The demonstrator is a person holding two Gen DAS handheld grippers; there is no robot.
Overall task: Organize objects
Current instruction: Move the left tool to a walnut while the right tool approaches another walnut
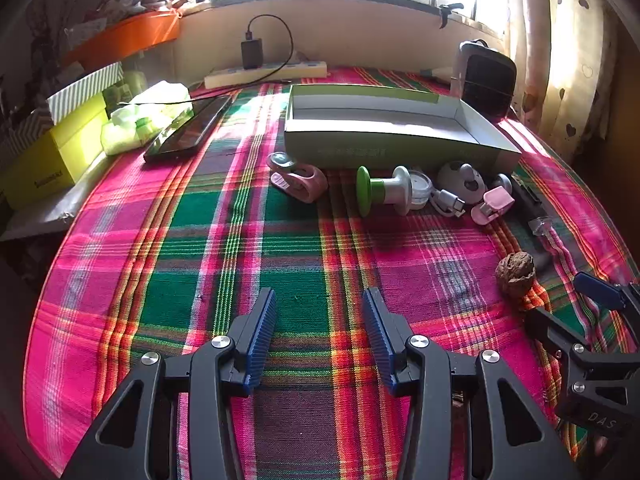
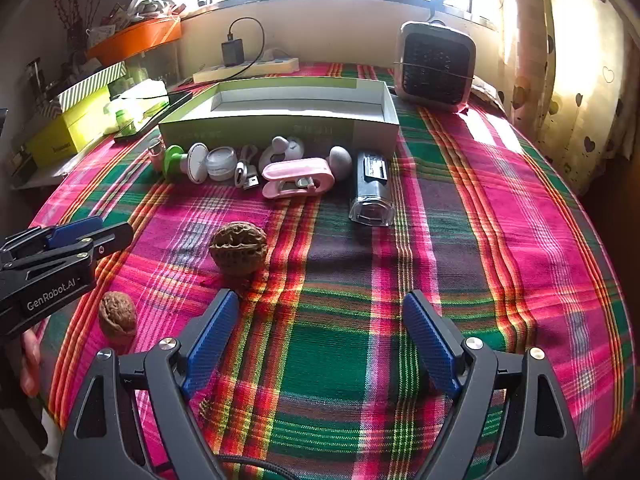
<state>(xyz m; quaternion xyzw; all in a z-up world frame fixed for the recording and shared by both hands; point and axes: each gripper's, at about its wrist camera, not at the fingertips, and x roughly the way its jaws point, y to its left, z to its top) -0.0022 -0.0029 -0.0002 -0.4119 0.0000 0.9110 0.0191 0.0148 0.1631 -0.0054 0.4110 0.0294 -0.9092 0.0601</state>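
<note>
Shallow open cardboard box with green sides and white inside sitting on the pink-and-green plaid cloth, nothing visible in it; lined up right along the near wall of that box: green-and-white plastic spool thing, small clear round jar, coiled white USB cable, pink plastic clip, grey-white rounded gadget, black-and-clear boxy device; second pink clip off the left end of the box; two wrinkly brown walnuts well nearer than the box, larger-looking one straight out from the row, other one further from the box and to the left; left gripper spread wide, blue ribbed pads gripping nothing, hovering over bare cloth on the near side of the box; right gripper also wide open and empty, big walnut just past its left fingertip.
</note>
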